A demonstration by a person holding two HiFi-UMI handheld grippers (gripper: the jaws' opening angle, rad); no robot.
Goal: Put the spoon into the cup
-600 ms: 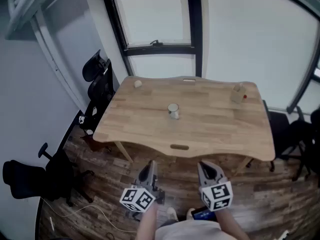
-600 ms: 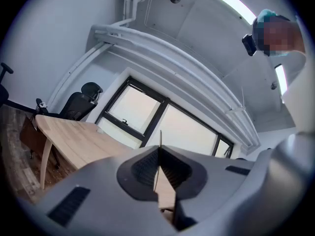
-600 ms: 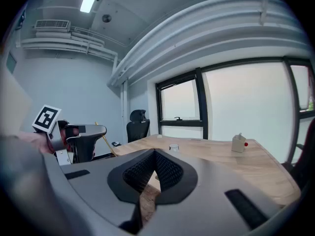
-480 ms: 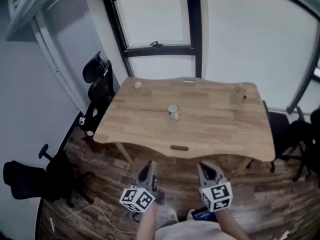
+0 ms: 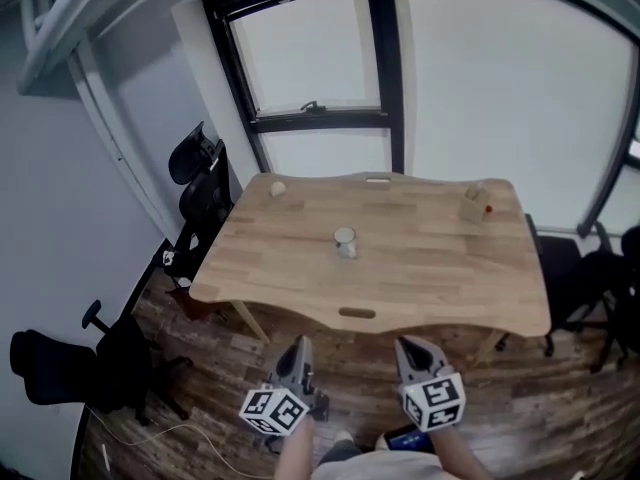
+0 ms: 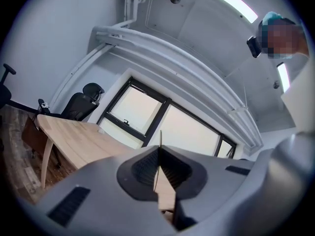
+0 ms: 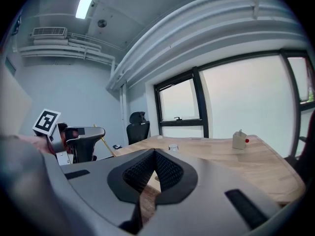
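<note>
While both grippers hang off the near side of the table, over the floor, neither touches it. The left gripper has its jaws pressed together on the spoon. A thin pale-wood strip stands edge-on in the seam between the pads and pokes out past the tips, toward the table. Its bowl cannot be made out. In the right gripper view the same strip shows as a slim yellow stick slanting from the left gripper.

The right gripper, just beside the left and equally short of the table, has its jaws closed tip to tip with nothing between them. Only tabletop wood shows through the gap behind the tips.

The cup stands upright near the middle of the table, well apart from both grippers. A small box with a red dot sits at the table's far right corner. A small round thing lies at its far left corner. A black chair stands off the table's left end.
</note>
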